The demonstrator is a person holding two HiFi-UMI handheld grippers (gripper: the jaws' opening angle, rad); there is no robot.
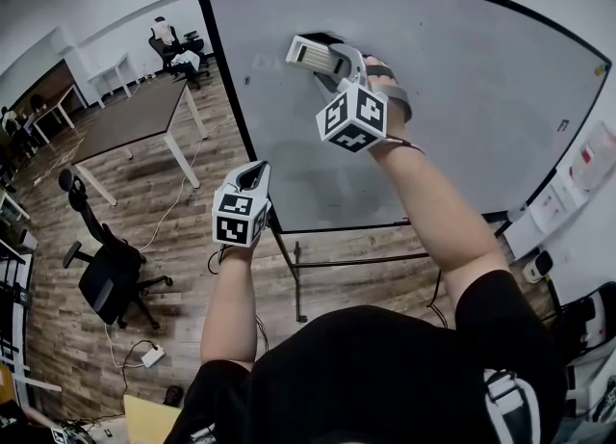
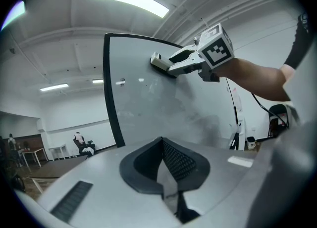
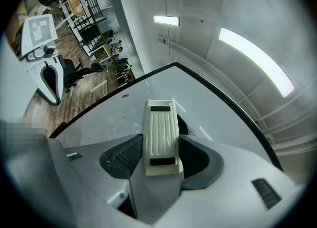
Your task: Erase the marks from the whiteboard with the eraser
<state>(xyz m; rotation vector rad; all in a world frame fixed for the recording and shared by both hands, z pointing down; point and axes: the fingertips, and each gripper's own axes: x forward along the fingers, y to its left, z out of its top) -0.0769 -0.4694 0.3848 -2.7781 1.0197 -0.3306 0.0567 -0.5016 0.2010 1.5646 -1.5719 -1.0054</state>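
Whiteboard (image 1: pixel 472 95): apparently mostly wiped, faint grey smears remaining; right gripper (image 3: pixel 159 159) clamped on eraser (image 3: pixel 160 133) against board; left gripper (image 2: pixel 166 172) closed, idle.

The eraser (image 3: pixel 160 134) is a cream plastic block with a ribbed back and a dark slot at each end. It is clamped lengthwise between the right gripper's (image 3: pixel 161 155) jaws and sticks out past their tips. Its far face is pressed flat against the black-framed whiteboard (image 1: pixel 462 95), which stands upright straight ahead of the jaws.
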